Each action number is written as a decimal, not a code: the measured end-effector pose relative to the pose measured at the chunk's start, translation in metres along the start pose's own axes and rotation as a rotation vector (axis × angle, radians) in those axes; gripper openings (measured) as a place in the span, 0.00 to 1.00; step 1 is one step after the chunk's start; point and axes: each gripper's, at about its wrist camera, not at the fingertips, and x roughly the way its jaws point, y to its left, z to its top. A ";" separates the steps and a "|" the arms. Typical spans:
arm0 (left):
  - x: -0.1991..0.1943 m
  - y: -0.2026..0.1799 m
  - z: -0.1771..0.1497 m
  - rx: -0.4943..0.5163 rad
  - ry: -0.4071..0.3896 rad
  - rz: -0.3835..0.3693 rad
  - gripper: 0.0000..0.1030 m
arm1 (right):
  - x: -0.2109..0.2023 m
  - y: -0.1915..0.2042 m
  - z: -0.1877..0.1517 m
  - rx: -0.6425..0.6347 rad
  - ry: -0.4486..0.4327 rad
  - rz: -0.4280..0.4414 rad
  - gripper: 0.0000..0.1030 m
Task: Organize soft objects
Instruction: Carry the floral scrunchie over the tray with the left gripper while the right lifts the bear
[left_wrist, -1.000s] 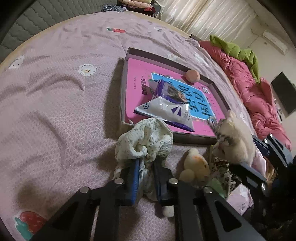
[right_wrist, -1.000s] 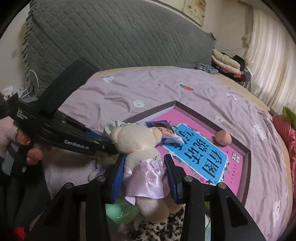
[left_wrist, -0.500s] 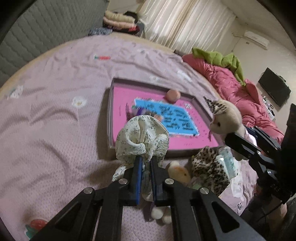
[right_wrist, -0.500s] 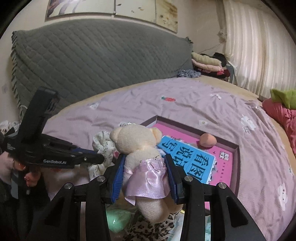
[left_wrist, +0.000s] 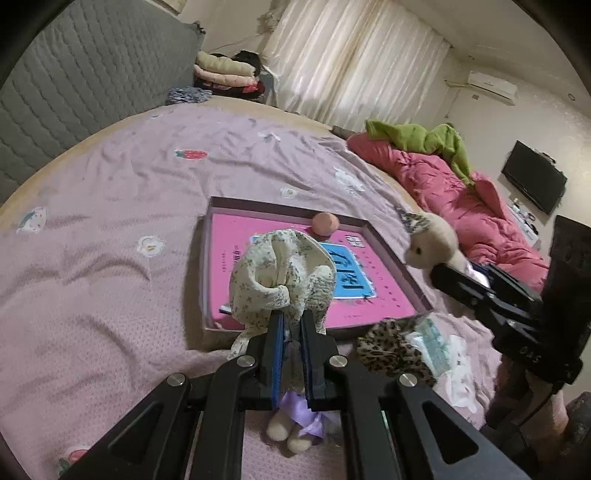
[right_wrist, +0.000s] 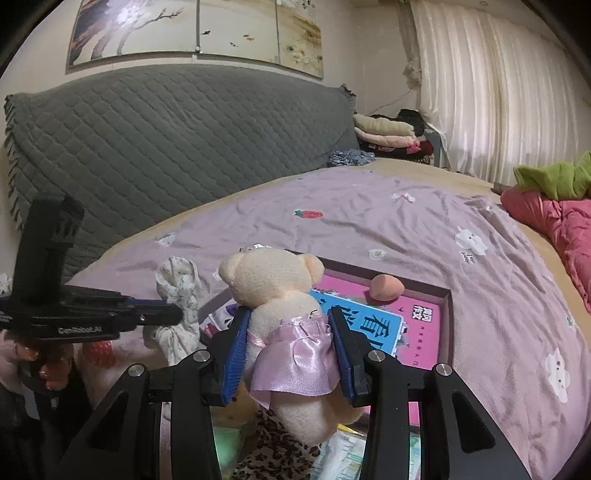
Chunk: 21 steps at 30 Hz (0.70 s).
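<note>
My left gripper (left_wrist: 291, 321) is shut on a floral cloth bundle (left_wrist: 280, 273) and holds it above the bed, in front of the pink box (left_wrist: 229, 266). The bundle also shows in the right wrist view (right_wrist: 179, 291). My right gripper (right_wrist: 288, 325) is shut on a cream teddy bear in a lilac satin skirt (right_wrist: 280, 302), lifted over the box's near corner. The bear also shows in the left wrist view (left_wrist: 436, 243). A peach egg-shaped sponge (left_wrist: 325, 223) lies in the box on a blue and pink book (left_wrist: 351, 273).
A leopard-print cloth (left_wrist: 391, 347), a plastic packet (left_wrist: 436, 343) and a small plush with lilac ribbon (left_wrist: 295, 432) lie on the purple sheet (left_wrist: 110, 229) below the grippers. A pink quilt (left_wrist: 461, 199) and green cloth (left_wrist: 424, 140) lie at right. A grey headboard (right_wrist: 166, 140) stands behind.
Both grippers have risen from the bed with their loads. The cloth bundle and the bear are now higher above the box, and both views tilt up toward the room.
</note>
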 end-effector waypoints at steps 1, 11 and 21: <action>-0.002 -0.001 0.000 0.001 -0.006 0.000 0.09 | 0.000 -0.001 0.000 0.002 -0.002 -0.003 0.42; -0.007 -0.001 0.006 -0.014 -0.064 0.001 0.09 | -0.014 -0.018 0.004 0.054 -0.052 -0.066 0.42; -0.005 -0.011 0.025 0.018 -0.146 0.010 0.09 | -0.019 -0.032 0.007 0.080 -0.081 -0.112 0.42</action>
